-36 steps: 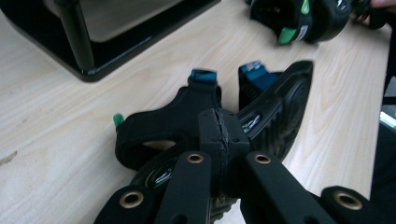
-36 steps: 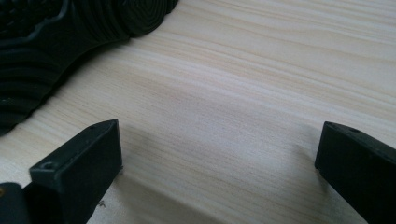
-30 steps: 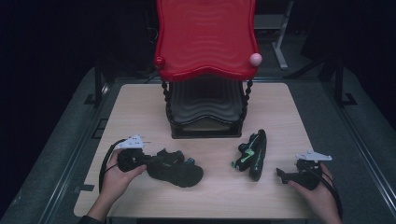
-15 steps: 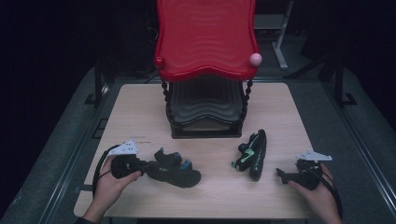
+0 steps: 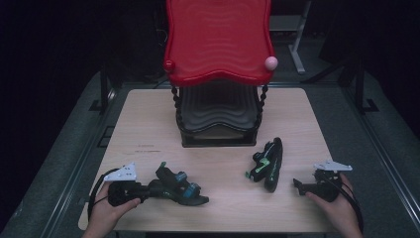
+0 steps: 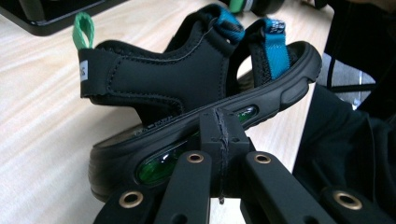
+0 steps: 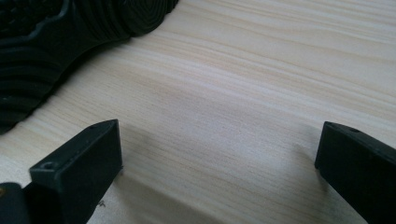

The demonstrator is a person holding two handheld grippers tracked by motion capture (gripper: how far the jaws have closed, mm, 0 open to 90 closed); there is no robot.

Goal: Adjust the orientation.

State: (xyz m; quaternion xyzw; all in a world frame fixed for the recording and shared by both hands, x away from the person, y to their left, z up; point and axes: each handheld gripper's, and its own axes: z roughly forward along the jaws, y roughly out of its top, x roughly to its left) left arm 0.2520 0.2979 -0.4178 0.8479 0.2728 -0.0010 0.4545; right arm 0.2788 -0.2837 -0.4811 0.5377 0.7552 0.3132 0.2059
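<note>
Left gripper (image 5: 148, 190) fingers pinched on sandal (image 6: 196, 100) sole near counter's (image 5: 148, 119) front edge; could slip. Right gripper (image 5: 300, 185) fingers wide, empty.

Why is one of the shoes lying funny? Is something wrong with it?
Yes, the right sandal has tipped onto its side, so its ridged sole faces the open right gripper beside it. The left sandal sits upright, with the left gripper pinching its sole. Nothing looks broken or spilled on the table.

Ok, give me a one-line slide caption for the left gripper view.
Left gripper clamps the sole edge of a black sandal with blue straps, lifted above the wooden table.
</note>
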